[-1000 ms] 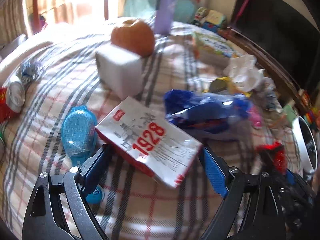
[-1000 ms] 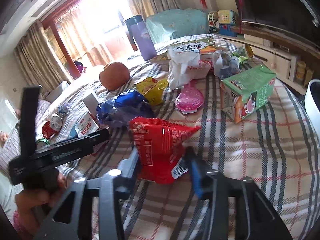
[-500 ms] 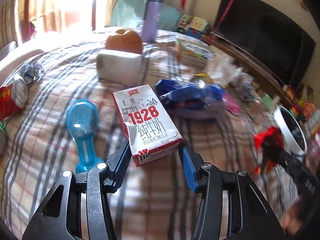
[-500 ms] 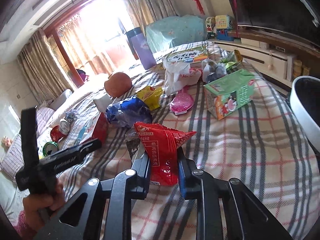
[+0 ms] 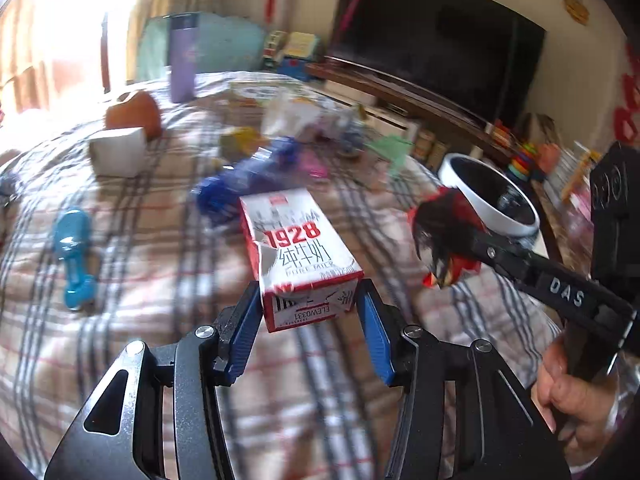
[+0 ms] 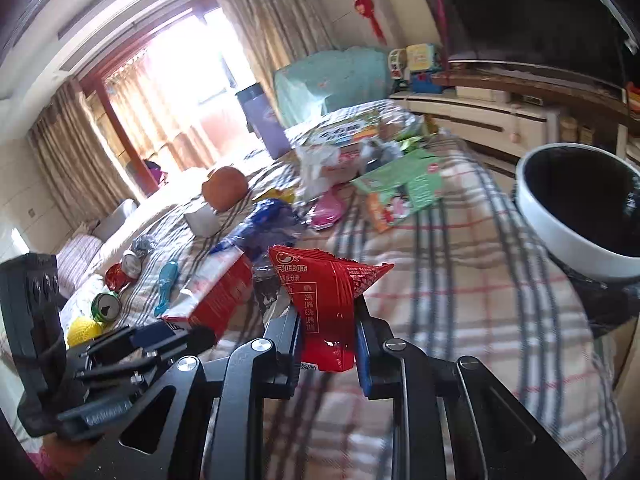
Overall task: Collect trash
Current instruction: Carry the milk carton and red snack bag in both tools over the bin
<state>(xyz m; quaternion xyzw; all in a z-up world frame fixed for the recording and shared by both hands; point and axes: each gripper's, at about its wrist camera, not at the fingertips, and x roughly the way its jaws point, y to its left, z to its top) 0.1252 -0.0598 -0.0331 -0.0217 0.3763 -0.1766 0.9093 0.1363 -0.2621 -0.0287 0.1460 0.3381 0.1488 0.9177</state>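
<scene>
My left gripper (image 5: 308, 300) is shut on a red-and-white "1928" milk carton (image 5: 296, 248), gripping its near end, and holds it above the plaid bedcover (image 5: 160, 280). My right gripper (image 6: 326, 312) is shut on a red snack bag (image 6: 324, 280) that stands up between its blue pads. In the left wrist view the right gripper (image 5: 460, 236) with the red bag (image 5: 444, 240) hangs to the right, close to a white-rimmed bin (image 5: 452, 168) with a dark inside. In the right wrist view that bin (image 6: 560, 232) is at the right edge, and the milk carton (image 6: 216, 292) is at the lower left.
Scattered on the bedcover are a blue plastic bag (image 5: 248, 176), a blue scoop-shaped toy (image 5: 74, 256), a white box (image 5: 116, 152), an orange pumpkin (image 6: 224, 188), a green carton (image 6: 404, 188), a pink item (image 6: 326, 210), cans (image 6: 106, 306) and a purple bottle (image 5: 182, 64). A TV (image 5: 432, 36) stands behind.
The left jaws closed on the milk carton and lifted it off the bedcover to the right. The right jaws tightened on the red bag and raised it. The bin now looks nearer.
</scene>
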